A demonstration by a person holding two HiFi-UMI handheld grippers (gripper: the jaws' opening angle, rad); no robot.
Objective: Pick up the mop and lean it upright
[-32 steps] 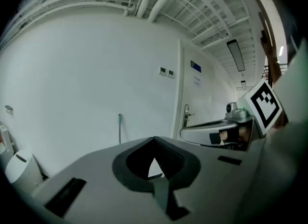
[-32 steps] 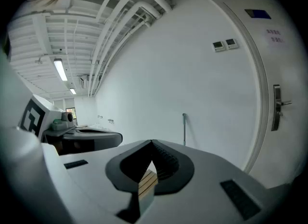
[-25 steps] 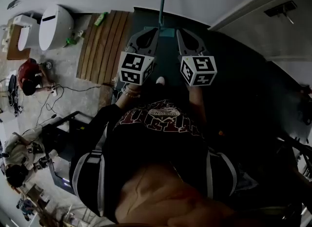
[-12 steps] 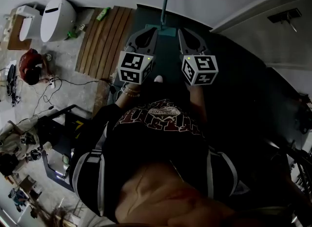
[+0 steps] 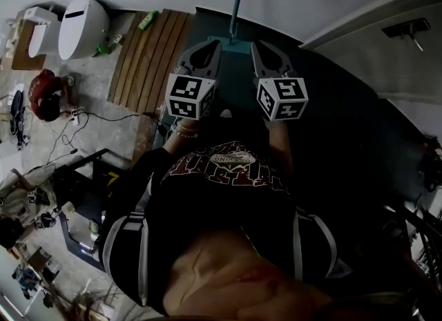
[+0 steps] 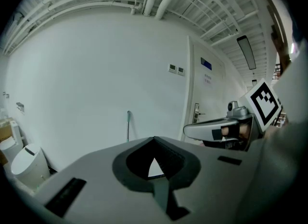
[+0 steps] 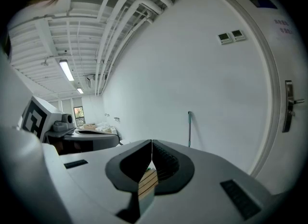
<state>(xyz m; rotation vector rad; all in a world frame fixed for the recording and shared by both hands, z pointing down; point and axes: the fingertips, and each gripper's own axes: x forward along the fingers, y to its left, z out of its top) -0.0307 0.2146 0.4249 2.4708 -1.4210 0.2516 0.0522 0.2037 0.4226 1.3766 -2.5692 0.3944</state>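
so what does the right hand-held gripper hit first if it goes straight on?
Probably the white wall. In the right gripper view the mop handle stands just right of the line of the right hand-held gripper; depth unclear.

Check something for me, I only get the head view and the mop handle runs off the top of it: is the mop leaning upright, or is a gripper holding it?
Observer: In the left gripper view the mop stands upright against the white wall, with its top end free and nothing on it.
Operator: And the left jaws?
Observer: The left gripper has its jaws together, with nothing between them.
Operator: The right one?
Observer: The right gripper is the same: jaws together and empty, the mop well beyond them.
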